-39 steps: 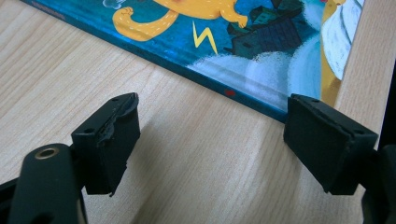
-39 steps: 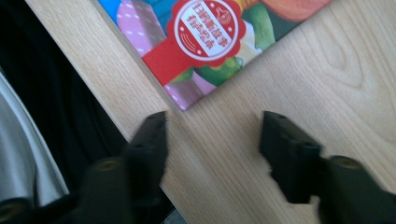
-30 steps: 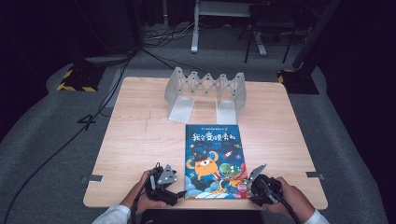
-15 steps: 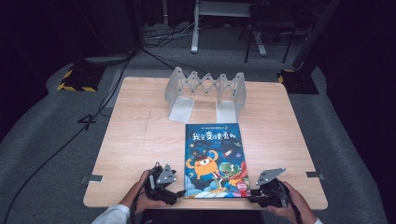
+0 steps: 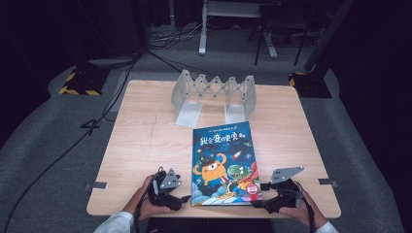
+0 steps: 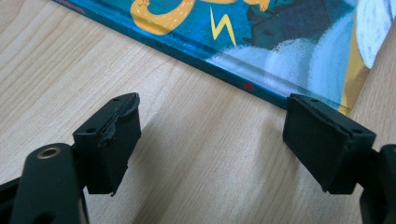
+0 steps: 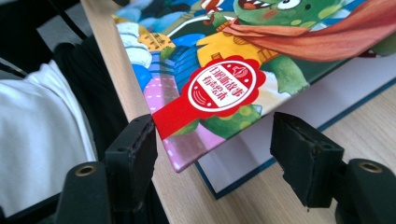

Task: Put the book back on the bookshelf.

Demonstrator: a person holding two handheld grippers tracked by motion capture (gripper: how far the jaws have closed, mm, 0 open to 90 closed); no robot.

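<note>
Underneath, pale wooden table (image 5: 145,145), dark room.

I see bare bench (image 5: 136,141) open along my left side. The book (image 5: 223,162) fills the near centre, its lifted cover corner between my right gripper (image 7: 212,154) jaws. The grey folding rack (image 5: 214,94) blocks the far edge.

Dim room, grey carpet floor (image 5: 43,145)

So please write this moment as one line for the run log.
left hand-held gripper: open, beside book spine | right hand-held gripper: open, around raised cover corner | book: on table, cover corner lifted | rack: empty
</note>
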